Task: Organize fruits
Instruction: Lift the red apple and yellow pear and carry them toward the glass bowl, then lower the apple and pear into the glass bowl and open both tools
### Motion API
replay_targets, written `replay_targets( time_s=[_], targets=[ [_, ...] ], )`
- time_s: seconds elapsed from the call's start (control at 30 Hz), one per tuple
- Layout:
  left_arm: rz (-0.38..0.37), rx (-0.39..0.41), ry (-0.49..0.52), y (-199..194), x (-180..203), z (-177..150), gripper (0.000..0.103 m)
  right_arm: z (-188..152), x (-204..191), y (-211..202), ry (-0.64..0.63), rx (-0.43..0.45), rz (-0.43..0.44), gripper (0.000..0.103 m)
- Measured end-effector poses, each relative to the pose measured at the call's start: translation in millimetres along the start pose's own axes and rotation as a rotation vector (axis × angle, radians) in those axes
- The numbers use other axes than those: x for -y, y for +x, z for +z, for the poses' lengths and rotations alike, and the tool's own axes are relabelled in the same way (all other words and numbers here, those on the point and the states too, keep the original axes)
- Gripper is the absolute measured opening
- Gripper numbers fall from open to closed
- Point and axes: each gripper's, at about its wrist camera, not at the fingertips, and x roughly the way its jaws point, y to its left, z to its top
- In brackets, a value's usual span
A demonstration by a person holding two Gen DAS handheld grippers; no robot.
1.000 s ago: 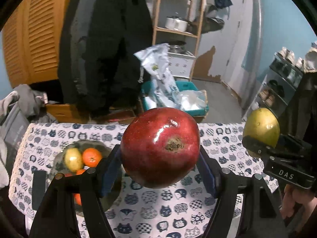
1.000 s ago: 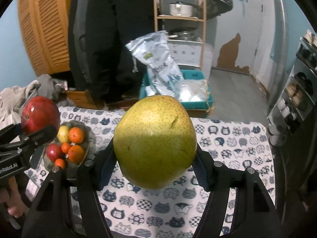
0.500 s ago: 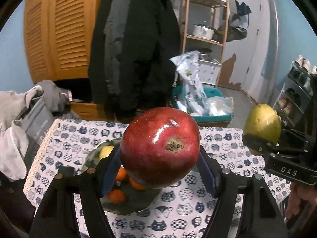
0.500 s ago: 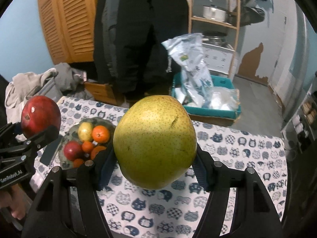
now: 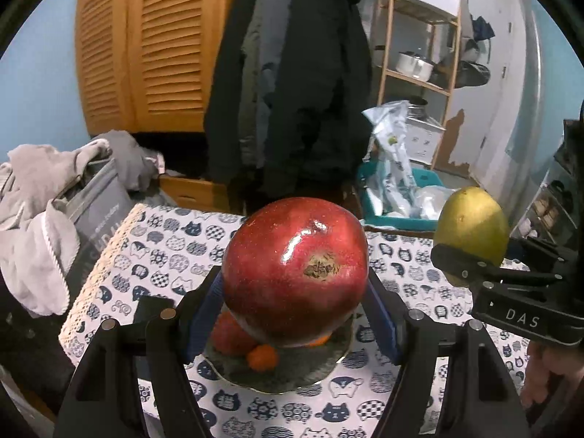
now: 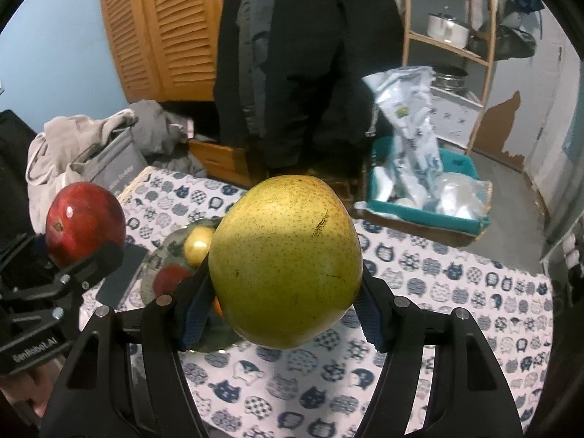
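Your left gripper [image 5: 294, 292] has its fingers clamped on a red apple [image 5: 295, 272], held in the air above the glass plate [image 5: 288, 379] that sits toward the left edge of the tabletop [image 5: 401, 394]. Your right gripper [image 6: 284, 303] grips a yellow-green pear [image 6: 285, 261] the same way, above the middle of the tabletop and just right of the plate.

Both fruits are smooth, rounded and glossy, held only at their widest girth by narrow blue pads, so a tilt or a slackened squeeze could let either roll out. The plate looks shallow and already carries an orange [image 5: 261, 357], a small yellow fruit [image 6: 199, 244] and a red one [image 6: 169, 279]; set the big apple on that pile and it could roll off or knock the small ones onto the cat-print cloth
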Motion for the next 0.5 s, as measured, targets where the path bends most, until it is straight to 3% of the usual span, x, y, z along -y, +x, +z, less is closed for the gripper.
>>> replay_targets(
  time_s=[0.37,0.5],
  targets=[
    [0.075,-0.115,-0.021,56,-34,-24,0.074,4,-21,62,0.022,-0.08,0.04,0.069],
    [0.035,-0.181,-0.075,76,-46,-36,0.074,0,-22,83,0.04,-0.115,0.054,0.069]
  ],
)
